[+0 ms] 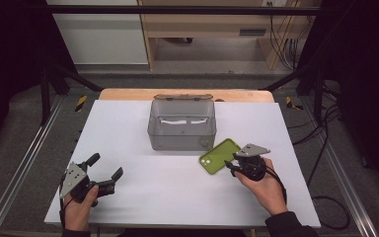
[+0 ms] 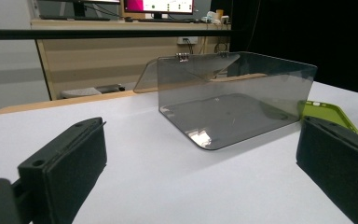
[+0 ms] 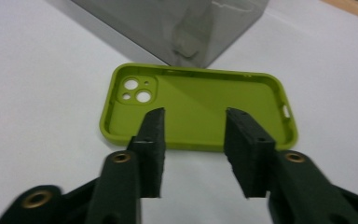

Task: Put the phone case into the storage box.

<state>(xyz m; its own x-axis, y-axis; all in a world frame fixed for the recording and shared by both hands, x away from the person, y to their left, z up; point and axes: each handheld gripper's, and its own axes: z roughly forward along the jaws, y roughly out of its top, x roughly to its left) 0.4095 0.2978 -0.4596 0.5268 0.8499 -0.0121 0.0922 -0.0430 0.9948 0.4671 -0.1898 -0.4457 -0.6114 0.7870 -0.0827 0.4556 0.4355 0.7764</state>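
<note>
A lime green phone case (image 1: 219, 155) lies inside-up on the white table, just right of the front of a clear grey plastic box (image 1: 181, 126). My right gripper (image 1: 233, 166) is open at the case's near edge. In the right gripper view its jaws stand apart over that edge of the case (image 3: 200, 93), with the camera cut-out at the left and the box (image 3: 182, 23) behind. My left gripper (image 1: 107, 165) rests wide open at the front left, empty. In the left gripper view, the box (image 2: 233, 102) and a corner of the case (image 2: 328, 112) lie ahead.
The box has its lid tipped open at the back and looks empty. The white table top (image 1: 143, 192) ends at a wooden strip (image 1: 128, 94) at the far side. Metal rails run along both sides of the table, and cables lie on the floor at the right.
</note>
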